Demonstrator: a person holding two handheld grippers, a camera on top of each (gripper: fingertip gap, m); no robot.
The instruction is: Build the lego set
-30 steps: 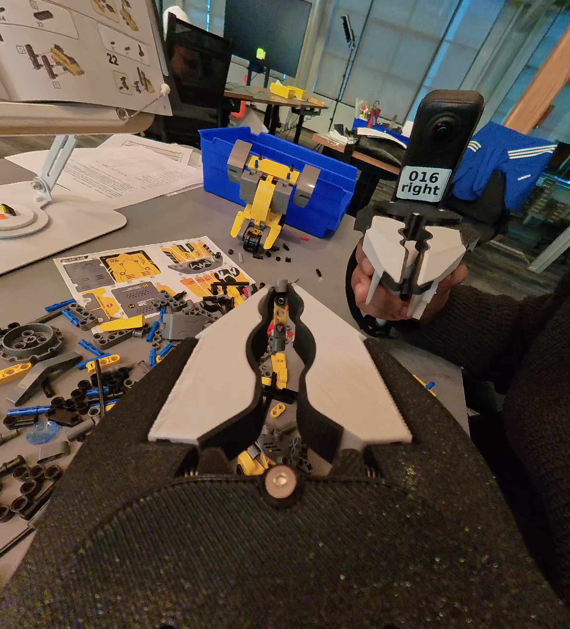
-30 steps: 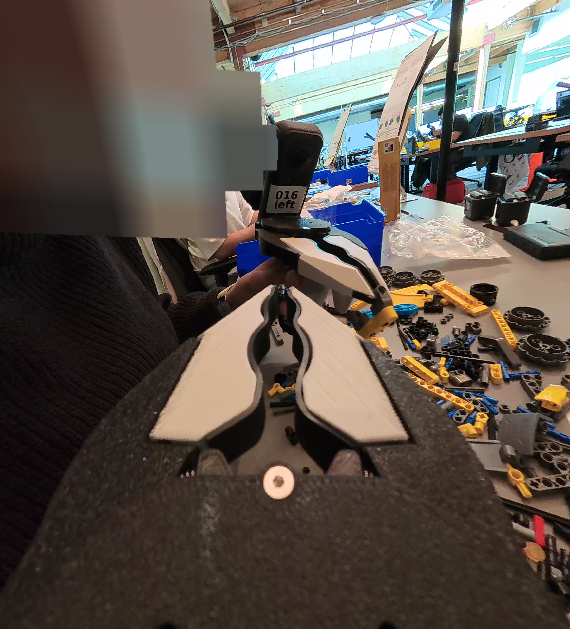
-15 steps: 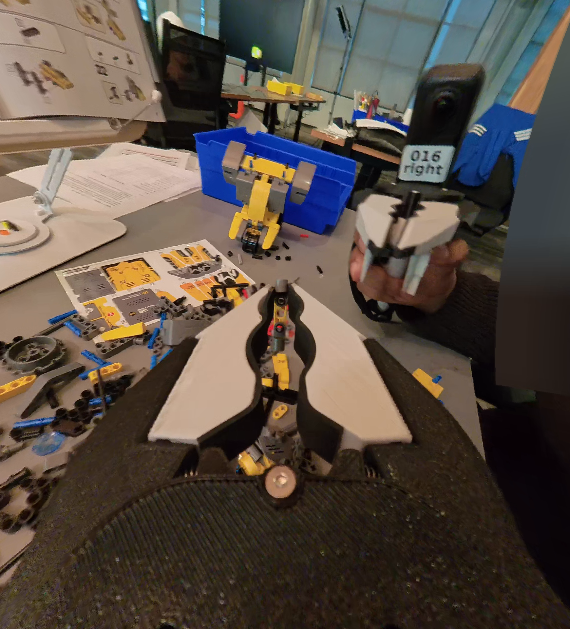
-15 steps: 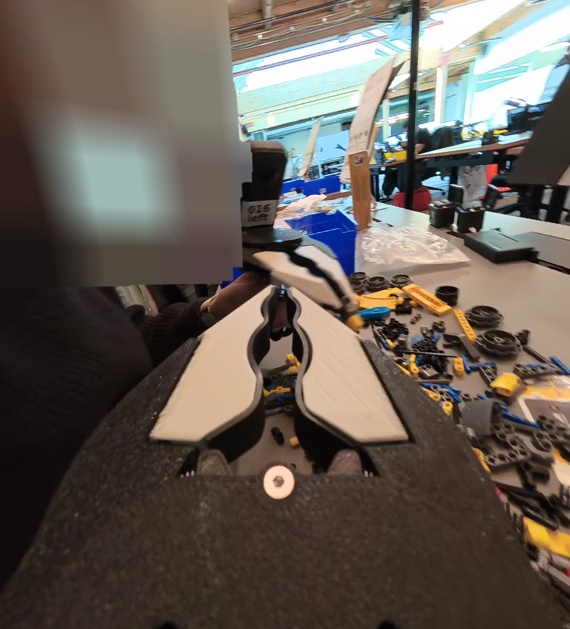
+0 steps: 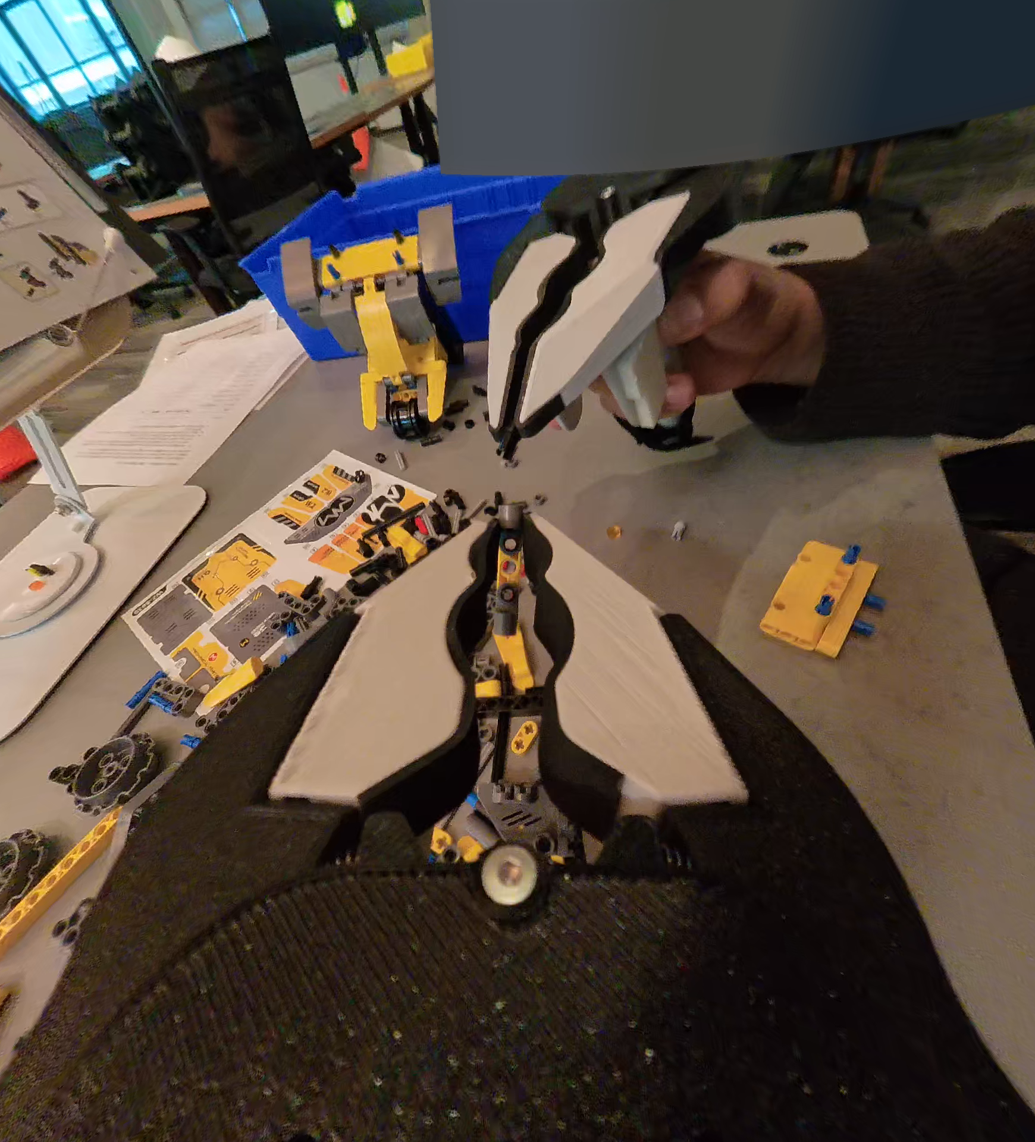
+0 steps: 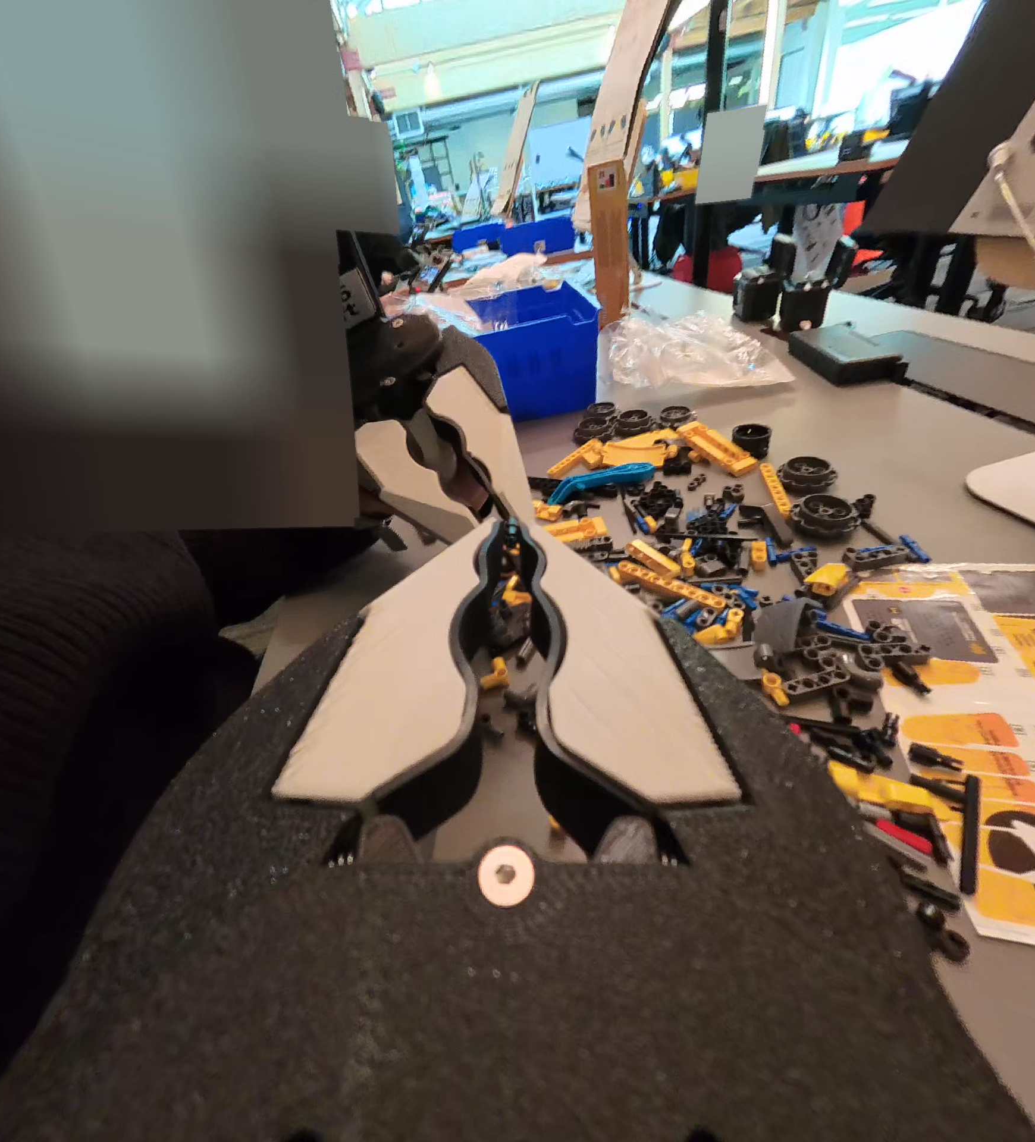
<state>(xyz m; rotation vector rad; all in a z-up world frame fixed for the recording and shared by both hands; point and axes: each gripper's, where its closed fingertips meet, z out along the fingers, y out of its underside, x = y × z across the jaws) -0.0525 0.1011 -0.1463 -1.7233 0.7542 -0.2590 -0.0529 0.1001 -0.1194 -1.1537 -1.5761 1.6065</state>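
Note:
My left gripper (image 5: 509, 516) is shut on a slim yellow and grey brick assembly (image 5: 507, 593) that runs back between its fingers, with a grey pin end at the tips. My right gripper (image 5: 504, 435) points down at the grey table just beyond the left tips, over a small loose pin (image 5: 510, 461). It is shut, and a small black pin seems to stick out of its tips. In the right wrist view my right gripper (image 6: 509, 526) is shut, with the left gripper (image 6: 493, 503) just behind its tips.
A half-built yellow and grey vehicle (image 5: 391, 321) stands before a blue bin (image 5: 490, 204). A sticker sheet (image 5: 243, 587) and loose bricks (image 6: 719, 537) lie left. A yellow plate with blue pins (image 5: 811, 599) lies right. A booklet stand's white base (image 5: 70, 587) sits left.
My right gripper has swung from held upright in the air down to the table, its tips now close in front of the left gripper. The left gripper still holds the assembly.

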